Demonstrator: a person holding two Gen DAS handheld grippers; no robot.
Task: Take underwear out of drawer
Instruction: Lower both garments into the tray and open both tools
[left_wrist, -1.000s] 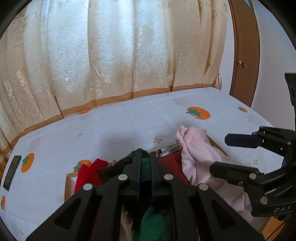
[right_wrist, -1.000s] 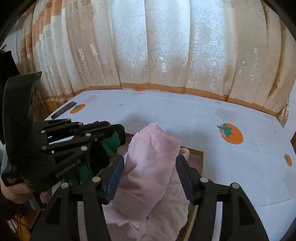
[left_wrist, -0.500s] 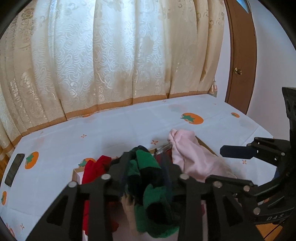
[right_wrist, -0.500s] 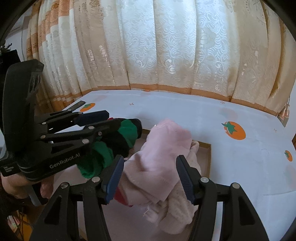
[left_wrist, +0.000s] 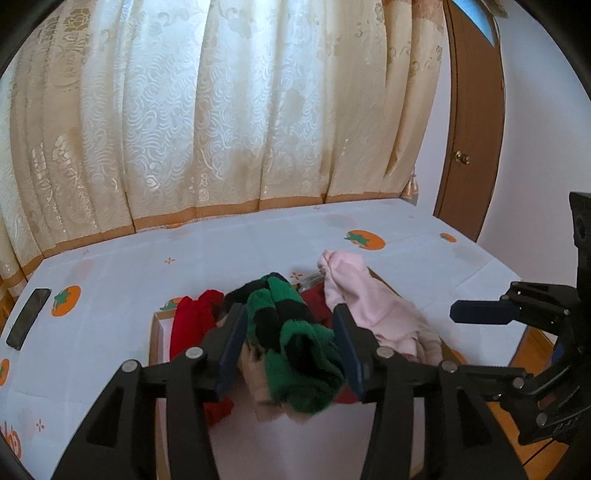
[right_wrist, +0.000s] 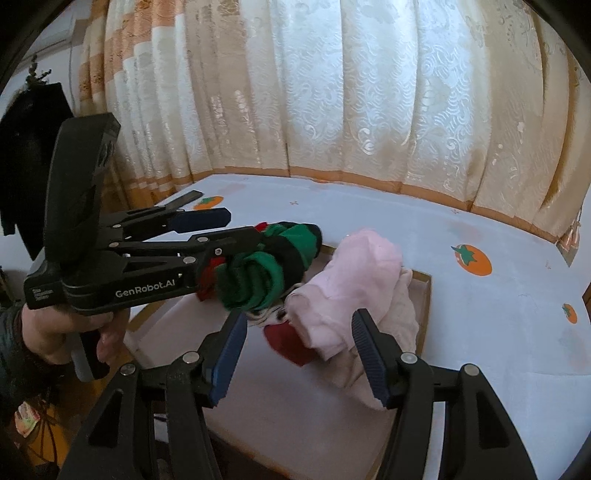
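One green-black bundle (left_wrist: 291, 343) between left claw (left_wrist: 290, 345)

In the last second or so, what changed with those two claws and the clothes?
The left claw has just been opening around the green-and-black striped knit garment, which now sits loosely between its fingers. Both claws have drawn back slightly. The right claw kept the same width about the pale pink fleece garment. The shallow cardboard drawer stayed put.

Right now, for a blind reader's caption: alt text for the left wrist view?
The left gripper has just been opening its jaws, a green-and-black garment between them, over a drawer holding red cloth and pink cloth. Curtains behind.
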